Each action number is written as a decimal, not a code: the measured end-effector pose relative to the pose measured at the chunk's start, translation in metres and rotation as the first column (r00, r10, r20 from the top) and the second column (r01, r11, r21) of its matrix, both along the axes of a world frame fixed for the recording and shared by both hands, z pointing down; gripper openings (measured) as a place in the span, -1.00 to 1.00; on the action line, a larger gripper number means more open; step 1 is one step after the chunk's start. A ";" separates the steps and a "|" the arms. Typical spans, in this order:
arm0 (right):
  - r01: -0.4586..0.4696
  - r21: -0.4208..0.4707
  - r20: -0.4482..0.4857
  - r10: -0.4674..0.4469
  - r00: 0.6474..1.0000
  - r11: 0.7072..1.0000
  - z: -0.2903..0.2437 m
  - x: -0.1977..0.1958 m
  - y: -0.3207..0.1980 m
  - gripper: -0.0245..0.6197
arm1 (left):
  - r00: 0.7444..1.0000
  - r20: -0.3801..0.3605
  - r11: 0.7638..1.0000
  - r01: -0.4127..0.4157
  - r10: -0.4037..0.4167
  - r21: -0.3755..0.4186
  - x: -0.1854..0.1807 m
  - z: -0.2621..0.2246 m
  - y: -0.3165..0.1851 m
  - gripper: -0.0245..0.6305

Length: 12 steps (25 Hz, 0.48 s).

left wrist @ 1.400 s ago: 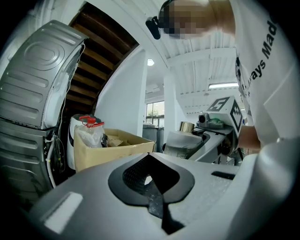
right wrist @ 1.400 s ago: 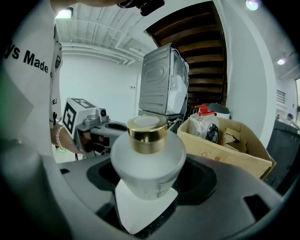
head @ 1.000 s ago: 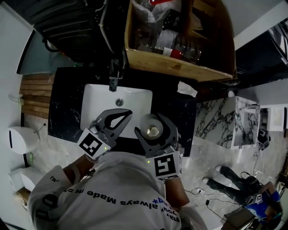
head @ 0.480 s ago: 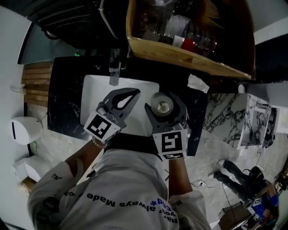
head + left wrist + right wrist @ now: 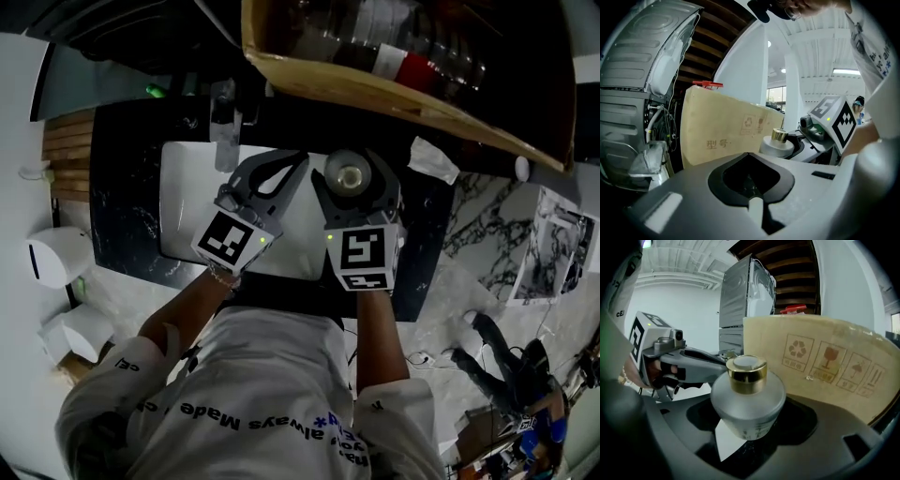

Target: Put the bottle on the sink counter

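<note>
Frosted round bottle, gold cap, grasped by right gripper fingers, left gripper fingers clenched empty

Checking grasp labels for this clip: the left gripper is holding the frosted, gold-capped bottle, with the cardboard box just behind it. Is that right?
Not quite: it is the right gripper that holds the frosted, gold-capped bottle, as the right gripper view shows. The left gripper is shut on nothing. The cardboard box is indeed just behind the bottle.
</note>
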State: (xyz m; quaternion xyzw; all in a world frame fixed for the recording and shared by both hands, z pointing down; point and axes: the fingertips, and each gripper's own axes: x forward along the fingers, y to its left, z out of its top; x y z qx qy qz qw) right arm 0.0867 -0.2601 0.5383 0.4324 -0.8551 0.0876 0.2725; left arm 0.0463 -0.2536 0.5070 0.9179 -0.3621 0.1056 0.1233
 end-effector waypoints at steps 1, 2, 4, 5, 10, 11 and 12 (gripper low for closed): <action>-0.006 -0.008 0.000 0.006 1.000 1.000 0.008 0.001 -0.005 0.11 | 1.000 -0.001 1.000 0.013 -0.013 -0.009 0.001 0.006 -0.004 -0.92; -0.012 -0.016 0.000 0.012 1.000 1.000 0.015 0.002 -0.010 0.12 | 1.000 -0.001 1.000 0.025 -0.025 -0.013 0.001 0.012 -0.009 -0.92; -0.021 -0.030 -0.001 0.021 1.000 0.999 0.029 0.003 -0.019 0.11 | 0.999 0.006 0.999 0.037 -0.037 0.003 0.000 0.023 -0.018 -0.92; -0.026 -0.035 -0.001 0.025 1.000 0.999 0.035 0.004 -0.023 0.12 | 0.999 0.013 0.999 0.037 -0.037 0.021 0.000 0.028 -0.022 -0.92; -0.032 -0.056 -0.005 0.032 0.999 0.998 0.063 0.003 -0.042 0.12 | 0.999 0.022 0.999 0.047 -0.048 0.024 0.002 0.053 -0.036 -0.92; -0.033 -0.060 -0.007 0.032 0.999 0.998 0.068 0.002 -0.045 0.12 | 0.998 0.023 0.999 0.050 -0.050 0.019 0.002 0.058 -0.038 -0.92; -0.033 -0.063 -0.008 0.033 0.999 0.997 0.072 0.002 -0.048 0.12 | 0.998 0.022 0.999 0.054 -0.054 0.010 0.002 0.063 -0.040 -0.92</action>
